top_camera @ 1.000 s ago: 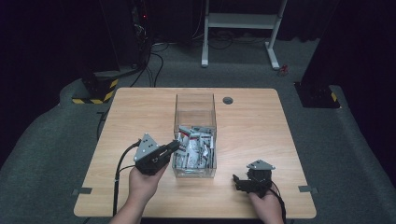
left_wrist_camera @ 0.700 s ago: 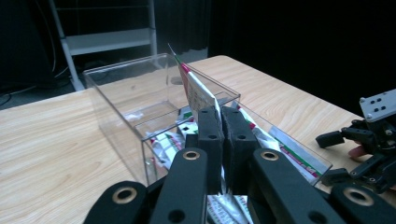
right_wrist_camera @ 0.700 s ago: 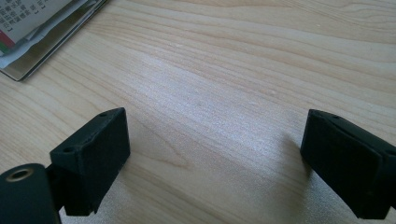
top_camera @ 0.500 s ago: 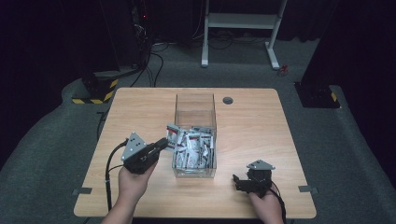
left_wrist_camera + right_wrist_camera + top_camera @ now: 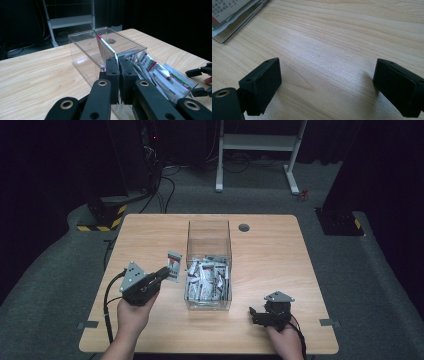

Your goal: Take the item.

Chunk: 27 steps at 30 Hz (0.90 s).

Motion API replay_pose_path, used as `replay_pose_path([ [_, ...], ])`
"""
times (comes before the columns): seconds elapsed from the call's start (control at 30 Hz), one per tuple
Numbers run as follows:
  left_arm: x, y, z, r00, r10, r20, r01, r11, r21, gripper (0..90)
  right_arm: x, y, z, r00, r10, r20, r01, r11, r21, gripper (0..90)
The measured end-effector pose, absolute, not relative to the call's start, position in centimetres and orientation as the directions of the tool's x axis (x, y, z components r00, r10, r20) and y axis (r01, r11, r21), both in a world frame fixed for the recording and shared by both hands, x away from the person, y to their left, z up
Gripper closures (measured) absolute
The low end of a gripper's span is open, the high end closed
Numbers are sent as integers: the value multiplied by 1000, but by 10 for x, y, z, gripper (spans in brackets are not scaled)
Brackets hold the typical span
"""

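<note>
Two tools work at one wooden tabletop. The left tool has its jaws clamped on one flat sachet, white with a red and green band, held upright above the tabletop just to the left of the clear plastic box. In the left gripper view the sachet rises edge-on from between the pressed pads, so its print is hard to read. The one box stands just beyond and right of this tool; many more sachets lie heaped in its near half, too jumbled to count. The right tool rests low on the tabletop, near the box's right front corner, its jaws spread wide with bare wood between them. One dark grommet sits at the far edge.
</note>
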<state>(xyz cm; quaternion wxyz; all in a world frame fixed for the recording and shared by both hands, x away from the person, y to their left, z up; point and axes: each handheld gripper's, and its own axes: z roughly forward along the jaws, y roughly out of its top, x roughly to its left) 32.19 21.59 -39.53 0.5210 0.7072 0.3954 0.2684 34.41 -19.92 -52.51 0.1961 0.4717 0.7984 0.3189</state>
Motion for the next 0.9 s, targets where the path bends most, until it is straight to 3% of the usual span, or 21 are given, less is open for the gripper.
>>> replay_pose_path([
  [0.9, 333, 249, -409, 467, 883, -45, 314, -118, 942, 874, 344, -199, -525, -478, 878, -11, 629, 351, 694, 79],
])
